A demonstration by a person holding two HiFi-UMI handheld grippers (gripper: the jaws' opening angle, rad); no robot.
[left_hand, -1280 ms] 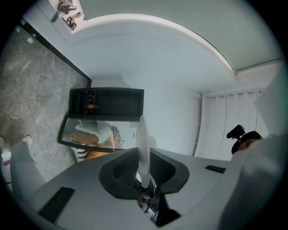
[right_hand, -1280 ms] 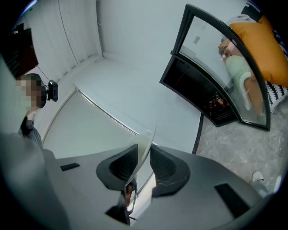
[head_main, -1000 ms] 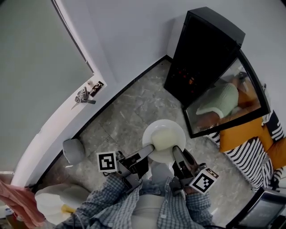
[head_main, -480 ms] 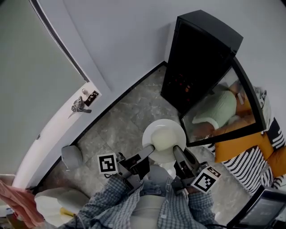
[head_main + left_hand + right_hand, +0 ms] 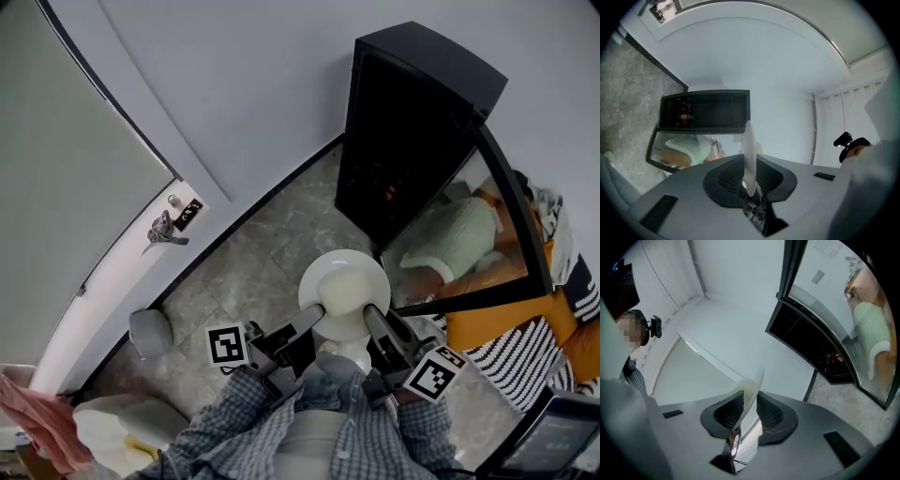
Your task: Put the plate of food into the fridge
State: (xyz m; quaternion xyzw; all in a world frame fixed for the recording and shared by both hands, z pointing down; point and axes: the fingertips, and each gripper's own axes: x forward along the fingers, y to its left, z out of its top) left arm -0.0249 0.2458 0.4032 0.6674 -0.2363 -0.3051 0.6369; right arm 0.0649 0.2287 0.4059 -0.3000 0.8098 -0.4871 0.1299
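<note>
A white plate [image 5: 344, 293] holding pale food hangs level in front of me above the marble floor. My left gripper [image 5: 314, 319] is shut on its near left rim, and my right gripper [image 5: 372, 317] is shut on its near right rim. In the left gripper view the plate [image 5: 749, 157] shows edge-on between the jaws, and the plate [image 5: 750, 391] does likewise in the right gripper view. The black fridge [image 5: 412, 122] stands ahead at the right, its glass door [image 5: 487, 244] swung open toward me; its dark inside shows small red lights.
A white door with a metal handle [image 5: 161, 232] is at the left. A grey round object [image 5: 151, 330] and a white lidded bin [image 5: 122, 422] sit on the floor near left. Orange and striped cushions [image 5: 525, 347] lie at the right.
The view has shifted a little toward the fridge, which looms larger and closer. The plate stays held the same way in both grippers.
</note>
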